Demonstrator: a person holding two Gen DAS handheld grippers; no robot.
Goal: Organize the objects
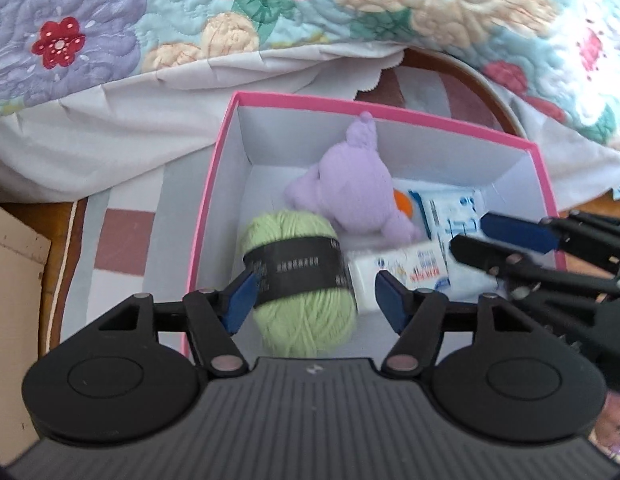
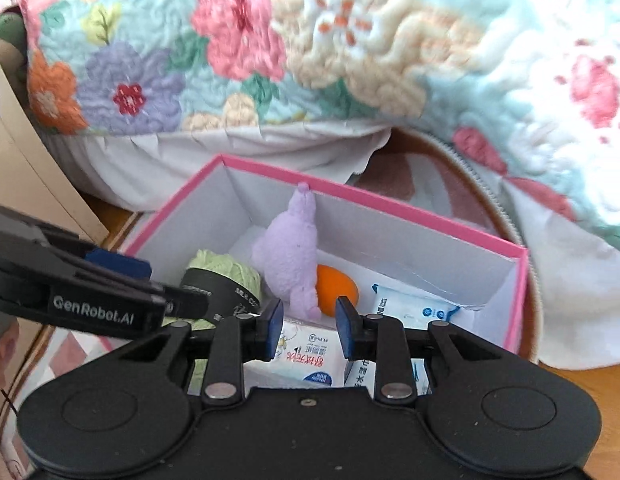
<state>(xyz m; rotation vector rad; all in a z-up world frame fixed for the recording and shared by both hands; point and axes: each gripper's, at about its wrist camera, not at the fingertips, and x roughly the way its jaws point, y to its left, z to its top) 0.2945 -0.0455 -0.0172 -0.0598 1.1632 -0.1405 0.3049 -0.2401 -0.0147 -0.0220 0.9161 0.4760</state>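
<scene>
A pink box [image 1: 350, 104] [image 2: 390, 204] with white walls holds a purple plush toy [image 1: 350, 184] [image 2: 290, 252], a green yarn ball [image 1: 302, 280] [image 2: 226, 268] with a black band, an orange ball [image 1: 404, 204] [image 2: 336, 284] and white wipes packets [image 1: 406, 272] [image 2: 414, 304]. My left gripper [image 1: 316, 300] [image 2: 166, 284] hangs open over the box's near left. The yarn lies between its pads, and the right pad stands clear of it. My right gripper [image 2: 309, 328] [image 1: 486, 240] hovers over the near packets, drawn to its narrowest with nothing between the pads.
A floral quilt [image 1: 270, 8] and a white sheet [image 1: 110, 128] hang behind the box. The box rests on a checked mat [image 1: 122, 240] with a brown rim. A cardboard panel [image 1: 10, 320] stands at the left, and wooden floor [image 2: 590, 384] shows at the right.
</scene>
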